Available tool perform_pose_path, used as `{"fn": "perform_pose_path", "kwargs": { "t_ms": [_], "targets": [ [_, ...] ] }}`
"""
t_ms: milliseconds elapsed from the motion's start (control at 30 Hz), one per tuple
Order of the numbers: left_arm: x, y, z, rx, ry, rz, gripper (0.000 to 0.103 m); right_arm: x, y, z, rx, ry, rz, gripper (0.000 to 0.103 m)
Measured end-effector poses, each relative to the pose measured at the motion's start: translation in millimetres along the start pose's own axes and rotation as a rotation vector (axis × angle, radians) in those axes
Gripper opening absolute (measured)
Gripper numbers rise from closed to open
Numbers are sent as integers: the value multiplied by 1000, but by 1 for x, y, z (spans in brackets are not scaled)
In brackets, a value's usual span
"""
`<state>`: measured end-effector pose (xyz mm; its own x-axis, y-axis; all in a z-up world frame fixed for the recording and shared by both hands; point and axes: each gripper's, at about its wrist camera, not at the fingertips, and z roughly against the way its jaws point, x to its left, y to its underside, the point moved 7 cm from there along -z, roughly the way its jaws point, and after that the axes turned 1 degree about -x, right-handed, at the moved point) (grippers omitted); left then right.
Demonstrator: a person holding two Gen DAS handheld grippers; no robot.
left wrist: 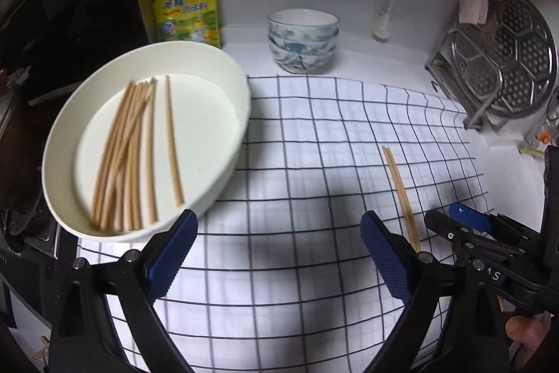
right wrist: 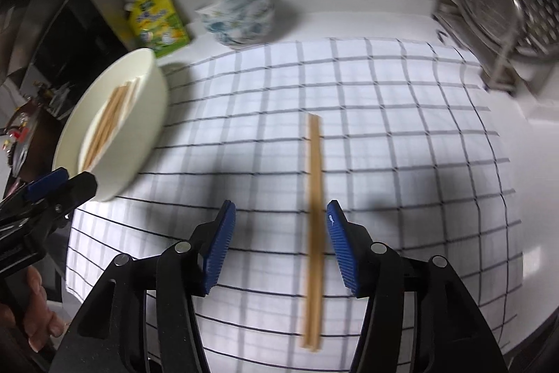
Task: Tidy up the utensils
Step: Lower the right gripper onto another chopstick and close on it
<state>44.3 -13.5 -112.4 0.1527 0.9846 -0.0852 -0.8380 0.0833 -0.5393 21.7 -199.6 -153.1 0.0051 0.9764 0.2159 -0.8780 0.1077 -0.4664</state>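
A pair of wooden chopsticks point(right wrist: 314, 198) lies side by side on the white checked cloth point(right wrist: 401, 128). My right gripper point(right wrist: 281, 205) stands open over them; they pass between its blue pads, close to the right pad, and are not pressed. The left wrist view shows the same pair point(left wrist: 401, 187) with the right gripper point(left wrist: 468, 219) just beyond it. My left gripper point(left wrist: 277, 217) is wide open with nothing between its fingers, beside a white oval dish point(left wrist: 237, 114). Several chopsticks point(left wrist: 136, 149) lie in that dish. The dish point(right wrist: 139, 128) is also at the left in the right wrist view.
Stacked patterned bowls point(left wrist: 302, 41) and a yellow pouch point(left wrist: 187, 9) stand against the back wall. A hanging white brush point(left wrist: 384, 23) and a metal rack with a perforated steamer plate point(left wrist: 506, 58) are at the right. A dark stove borders the left edge.
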Motion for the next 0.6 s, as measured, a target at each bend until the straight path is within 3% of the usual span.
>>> {"fn": "perform_pose_path", "kwargs": {
  "t_ms": [267, 600],
  "targets": [
    [-28, 17, -20, 52, -14, -38, 93, -36, 25, -17, 24, 97, 28, 52],
    [-44, 27, -37, 70, -39, -57, 93, -44, 45, -36, 50, 89, 66, 52]
  ]
}}
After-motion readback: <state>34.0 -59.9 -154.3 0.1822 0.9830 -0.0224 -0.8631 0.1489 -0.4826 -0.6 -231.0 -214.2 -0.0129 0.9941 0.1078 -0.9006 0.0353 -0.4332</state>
